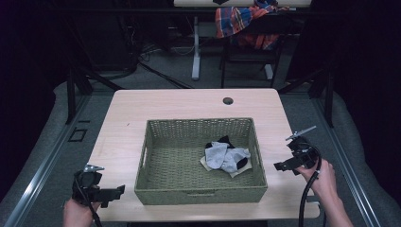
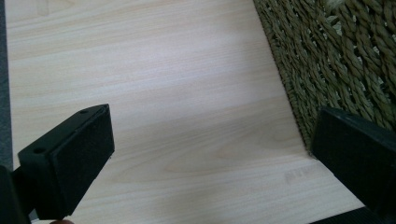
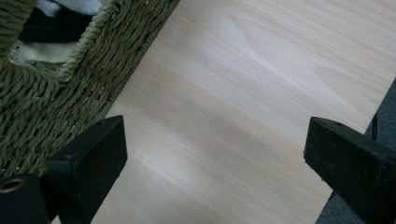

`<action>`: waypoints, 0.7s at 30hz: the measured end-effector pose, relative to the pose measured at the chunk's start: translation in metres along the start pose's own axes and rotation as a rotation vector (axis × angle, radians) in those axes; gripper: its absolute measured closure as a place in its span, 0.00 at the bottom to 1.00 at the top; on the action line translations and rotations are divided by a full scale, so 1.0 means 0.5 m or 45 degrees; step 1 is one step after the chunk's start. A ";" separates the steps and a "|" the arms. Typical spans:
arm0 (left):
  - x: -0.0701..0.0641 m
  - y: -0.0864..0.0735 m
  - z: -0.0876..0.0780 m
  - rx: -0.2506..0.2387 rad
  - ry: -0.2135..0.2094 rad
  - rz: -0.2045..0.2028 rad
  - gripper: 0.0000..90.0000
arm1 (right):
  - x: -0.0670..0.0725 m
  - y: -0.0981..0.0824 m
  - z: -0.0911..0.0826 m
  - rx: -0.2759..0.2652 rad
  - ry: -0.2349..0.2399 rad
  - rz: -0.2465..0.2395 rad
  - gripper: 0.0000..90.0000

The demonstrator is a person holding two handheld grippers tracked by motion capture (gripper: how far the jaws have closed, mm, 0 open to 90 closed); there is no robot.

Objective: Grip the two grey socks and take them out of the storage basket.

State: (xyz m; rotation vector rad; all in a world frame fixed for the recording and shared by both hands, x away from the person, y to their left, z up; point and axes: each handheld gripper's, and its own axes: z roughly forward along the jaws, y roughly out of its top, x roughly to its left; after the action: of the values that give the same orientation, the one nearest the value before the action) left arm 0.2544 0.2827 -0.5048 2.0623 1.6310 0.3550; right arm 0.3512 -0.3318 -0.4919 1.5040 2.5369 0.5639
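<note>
Basket (image 1: 156,189) sits on pale wooden table (image 1: 179,104) over grey floor (image 1: 42,156).

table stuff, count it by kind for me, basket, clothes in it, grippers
woven basket: 1
pile of socks in the basket: 1 pile, grey, black and cream; separate pieces cannot be counted
grippers: 2, left gripper and right gripper, both open beside the basket
total: 4

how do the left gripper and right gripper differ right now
The left gripper sits at the table's near-left corner, beside the basket's front corner; the right gripper sits farther up, by the basket's right wall. The left points right, the right points left. Both stand open, holding nothing.
</note>
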 end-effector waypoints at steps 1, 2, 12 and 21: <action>0.000 0.000 0.000 0.000 0.000 0.000 0.00 | 0.000 0.000 0.000 0.000 0.000 0.000 0.06; 0.000 0.000 0.000 0.001 -0.002 0.000 0.00 | 0.002 0.000 0.002 -0.009 0.016 0.012 0.05; 0.003 -0.007 -0.004 -0.005 -0.010 -0.009 0.00 | 0.005 0.025 -0.012 -0.020 -0.020 -0.046 0.02; 0.010 -0.009 0.000 0.009 -0.028 -0.011 0.00 | 0.015 0.072 -0.061 -0.078 -0.025 -0.079 0.01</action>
State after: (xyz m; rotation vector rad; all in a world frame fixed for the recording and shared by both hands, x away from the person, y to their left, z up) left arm 0.2518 0.2884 -0.5077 2.0565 1.6298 0.3235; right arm 0.3677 -0.3176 -0.4494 1.3981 2.5178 0.6092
